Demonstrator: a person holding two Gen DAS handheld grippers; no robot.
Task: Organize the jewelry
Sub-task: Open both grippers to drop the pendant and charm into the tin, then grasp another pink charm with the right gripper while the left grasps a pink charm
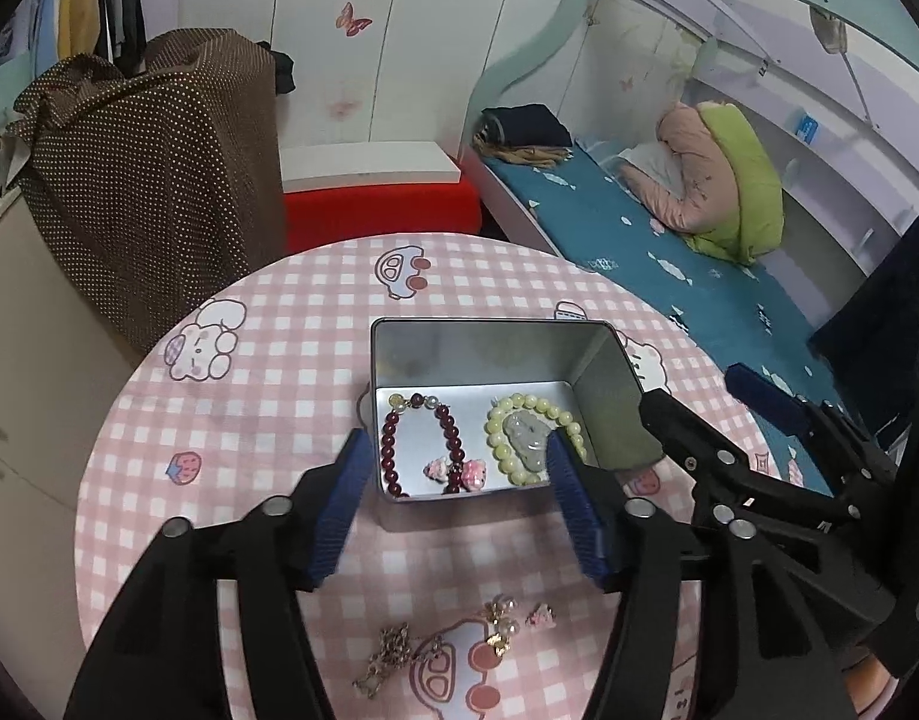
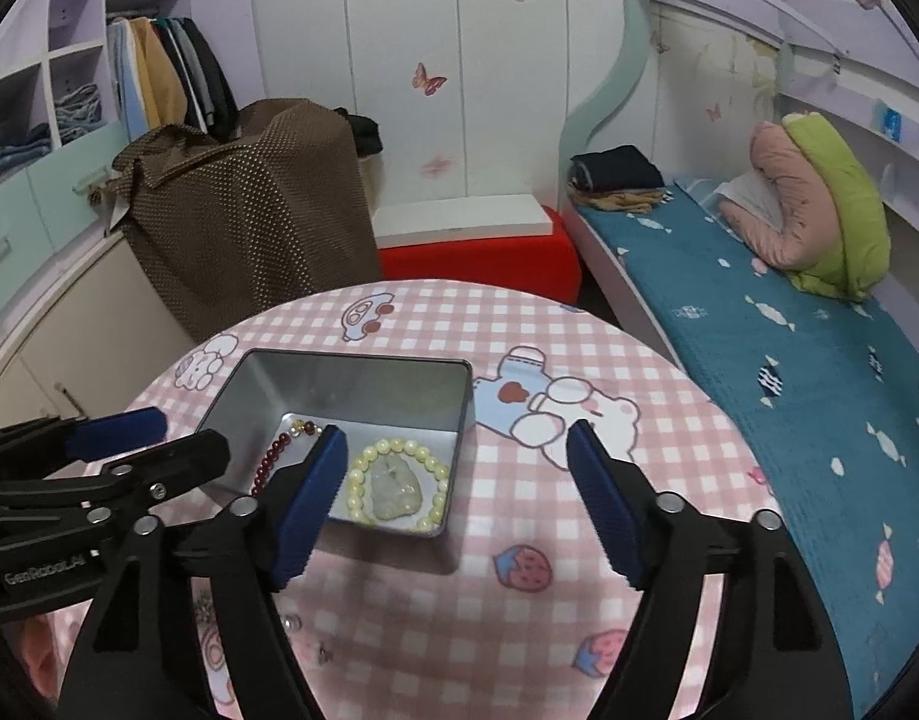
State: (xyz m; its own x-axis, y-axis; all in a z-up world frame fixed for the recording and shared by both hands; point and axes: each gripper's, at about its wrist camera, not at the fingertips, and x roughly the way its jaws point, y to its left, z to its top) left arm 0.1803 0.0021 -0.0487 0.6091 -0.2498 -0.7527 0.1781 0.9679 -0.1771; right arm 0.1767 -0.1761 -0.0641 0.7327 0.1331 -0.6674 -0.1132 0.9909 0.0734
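Observation:
An open metal tin (image 1: 603, 402) (image 2: 339, 384) stands on the round pink checked table. Inside lie a dark red bead bracelet (image 1: 393, 450) (image 2: 273, 456), a pale yellow bead bracelet (image 1: 507, 414) (image 2: 399, 450) with a grey-green pendant (image 1: 522, 438) (image 2: 393, 492), and small pink charms (image 1: 459, 471). My left gripper (image 1: 453, 468) is open and empty, its fingers either side of the tin's near wall. My right gripper (image 2: 456, 441) is open and empty, above the tin's right edge. On the cloth near me lie a gold chain (image 1: 384, 657), pearl earrings (image 1: 501, 621) and a pink charm (image 1: 540, 615).
The table (image 1: 267, 420) (image 2: 639, 516) is round, with edges close on all sides. A bed with a blue cover (image 2: 789, 360) runs along the right. A brown dotted covered object (image 1: 141, 180) and a red stool (image 1: 381, 210) stand behind the table.

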